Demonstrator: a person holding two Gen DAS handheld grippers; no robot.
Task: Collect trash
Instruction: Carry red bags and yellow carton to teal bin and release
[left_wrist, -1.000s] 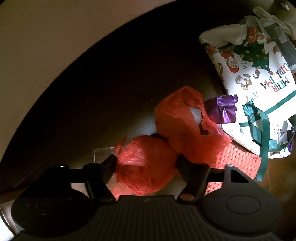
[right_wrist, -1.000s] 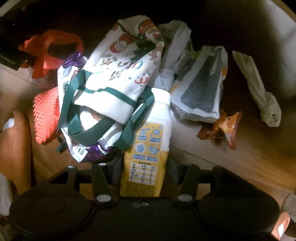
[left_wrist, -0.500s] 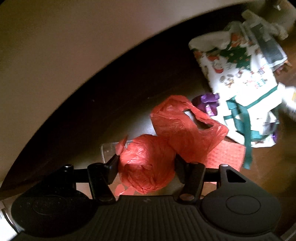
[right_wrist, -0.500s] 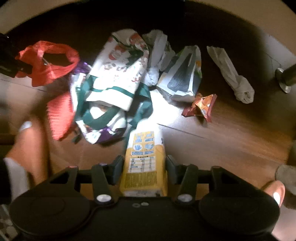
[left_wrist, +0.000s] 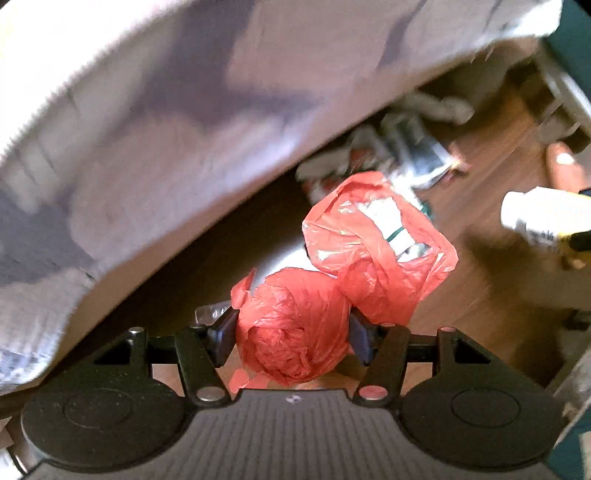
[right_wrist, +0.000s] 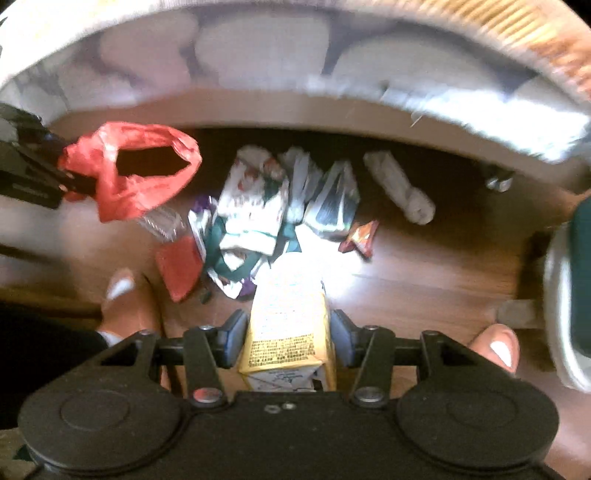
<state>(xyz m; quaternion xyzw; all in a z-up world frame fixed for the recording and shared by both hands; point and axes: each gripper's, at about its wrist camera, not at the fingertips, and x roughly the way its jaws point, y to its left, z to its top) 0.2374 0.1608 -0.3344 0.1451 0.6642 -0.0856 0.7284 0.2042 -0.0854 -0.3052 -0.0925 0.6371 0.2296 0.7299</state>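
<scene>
Right wrist view, and the biggest thing up top is the pale patterned bedding arching over everything, with the wooden floor spread out below it. Down on that floor there's the trash heap: a Christmas-print bag with green straps lying in the middle, a twisted white bag off to its right, a small orange snack wrapper between them and nearer me, a red net piece on the left. My right gripper is clamped on the yellow carton, pads pressing both its sides, carton up off the floor. My left gripper has its pads squeezed against the balled end of the red plastic bag, the open loose end of it hanging out beyond the fingers, above the heap.
</scene>
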